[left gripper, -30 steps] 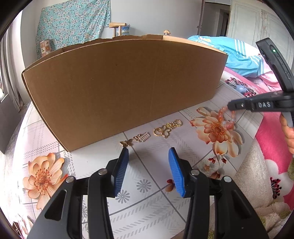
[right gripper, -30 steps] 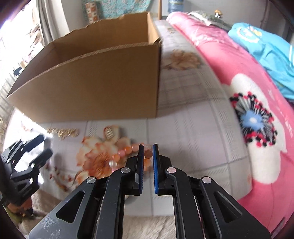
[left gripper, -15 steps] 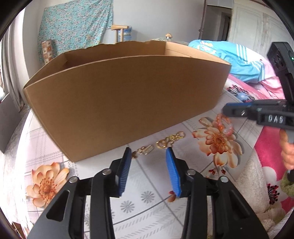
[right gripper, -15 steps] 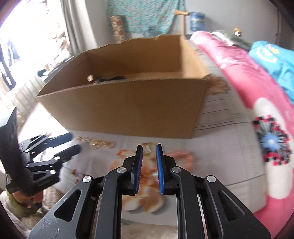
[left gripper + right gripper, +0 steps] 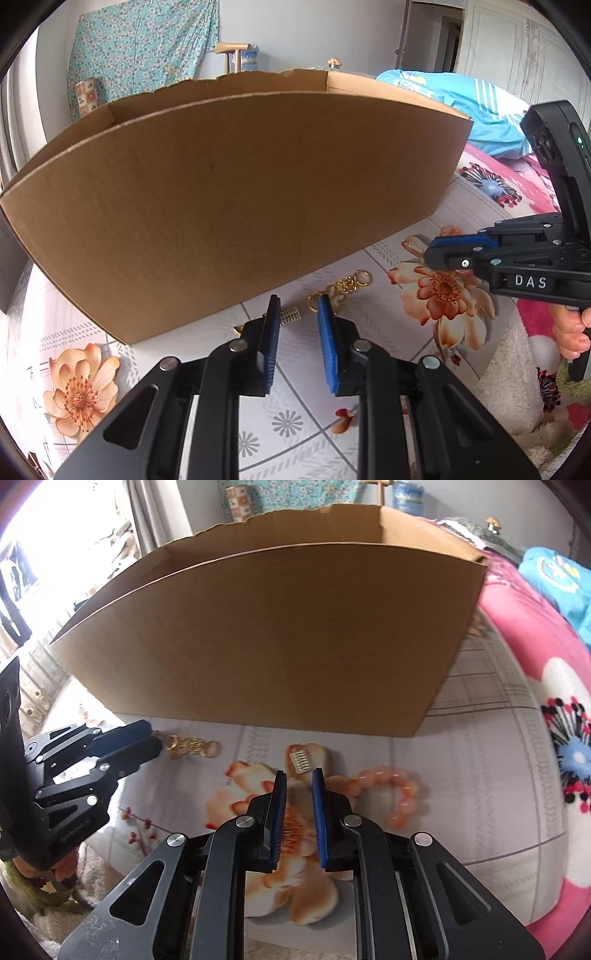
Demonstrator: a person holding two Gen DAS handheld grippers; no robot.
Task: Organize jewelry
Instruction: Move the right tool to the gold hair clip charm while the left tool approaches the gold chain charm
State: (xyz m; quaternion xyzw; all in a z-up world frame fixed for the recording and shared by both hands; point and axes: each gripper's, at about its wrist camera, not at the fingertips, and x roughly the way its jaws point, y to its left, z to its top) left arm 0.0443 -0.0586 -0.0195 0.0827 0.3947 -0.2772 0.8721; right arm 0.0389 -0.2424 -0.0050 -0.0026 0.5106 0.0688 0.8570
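Note:
A large cardboard box [image 5: 229, 206] stands on the flowered sheet; it also shows in the right wrist view [image 5: 273, 635]. In front of it lie a gold chain piece [image 5: 341, 288], a small gold comb-like clip [image 5: 290, 315], a second gold clip [image 5: 301, 762] and a pink bead bracelet [image 5: 399, 794]. My left gripper [image 5: 297, 314] is open and empty, its tips around the small gold clip. My right gripper [image 5: 298, 786] is open and empty, just short of the second clip, with the bracelet to its right. The right gripper also shows in the left wrist view [image 5: 436, 254].
A pink flowered quilt [image 5: 546, 686] and blue clothing [image 5: 461, 107] lie to the right. A fuzzy cream blanket [image 5: 517, 369] covers the near right edge. The left gripper [image 5: 144, 738] is beside the gold chain [image 5: 192, 746] in the right wrist view.
My right gripper let go of the pink bracelet, opened, and now points at the second gold clip. My left gripper moved forward to the small gold clip and narrowed its opening.

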